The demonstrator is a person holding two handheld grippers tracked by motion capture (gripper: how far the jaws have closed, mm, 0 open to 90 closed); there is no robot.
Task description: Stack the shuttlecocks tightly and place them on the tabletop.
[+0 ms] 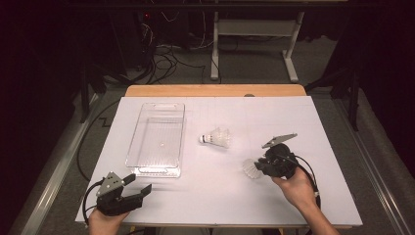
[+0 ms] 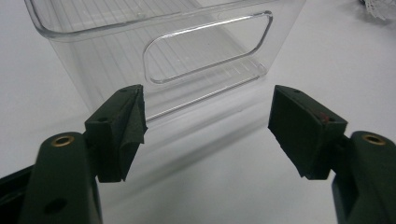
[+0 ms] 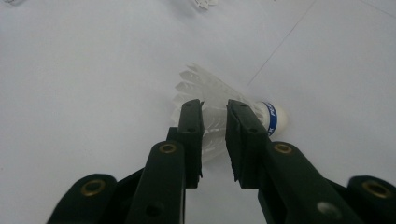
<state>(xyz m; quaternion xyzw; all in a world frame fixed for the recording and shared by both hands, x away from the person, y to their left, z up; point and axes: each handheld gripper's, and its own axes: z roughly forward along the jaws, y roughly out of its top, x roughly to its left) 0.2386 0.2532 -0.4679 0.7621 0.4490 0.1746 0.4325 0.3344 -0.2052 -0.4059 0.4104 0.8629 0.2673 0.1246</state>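
Now my right gripper (image 3: 215, 114) clamps the feather skirt of a shuttlecock (image 3: 219, 100) lying on the white table (image 1: 220, 196), near my right hand. My left gripper (image 2: 208, 123) gapes unclenched before the clear bin (image 2: 159, 42).

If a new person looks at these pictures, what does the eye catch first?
First, the right gripper at the table's near right, its fingers pinching the feathers of a white shuttlecock lying on the table. A second shuttlecock lies alone mid-table. At the left, a clear plastic bin stands empty, with the open left gripper pointing toward it.
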